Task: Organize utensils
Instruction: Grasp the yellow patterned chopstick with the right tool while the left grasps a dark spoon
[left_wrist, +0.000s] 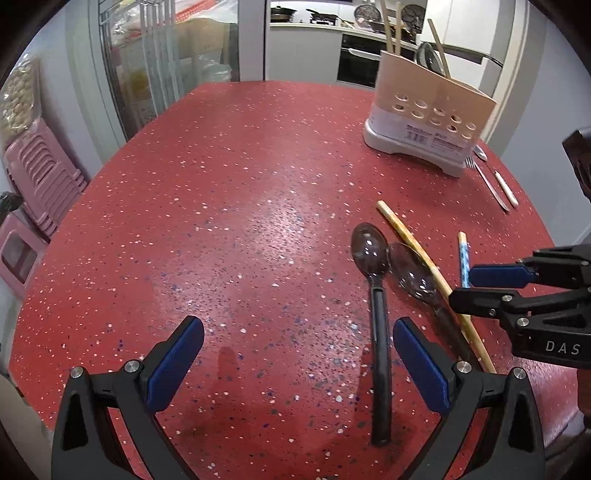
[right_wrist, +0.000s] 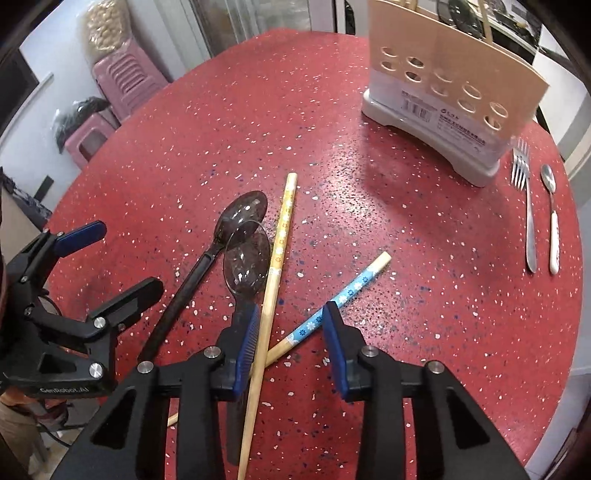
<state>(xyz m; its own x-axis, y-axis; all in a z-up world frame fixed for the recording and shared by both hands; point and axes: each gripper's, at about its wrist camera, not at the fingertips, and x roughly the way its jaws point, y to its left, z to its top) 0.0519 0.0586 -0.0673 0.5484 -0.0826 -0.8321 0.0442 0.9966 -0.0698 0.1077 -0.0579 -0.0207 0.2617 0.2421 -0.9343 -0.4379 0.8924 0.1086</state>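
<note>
utensils lie scattered on the red speckled round table (right_wrist: 332, 122). left gripper (left_wrist: 297, 352) hovers low with jaws spread wide, holding nothing; the long black plastic slotted spoon (left_wrist: 378, 332) lies just inside its right finger. right gripper (right_wrist: 291, 332) is partly open, empty, straddling the crossing of the yellow-patterned wooden chopstick (right_wrist: 279, 251) and the blue-flowered chopstick (right_wrist: 351, 291). second dark spoon (right_wrist: 247, 258) touches the yellow chopstick. beige perforated utensil holder (right_wrist: 443, 74) stands at the far side, with a steel fork (right_wrist: 526, 206) and a white-handled spoon (right_wrist: 552, 221) beside it.
</note>
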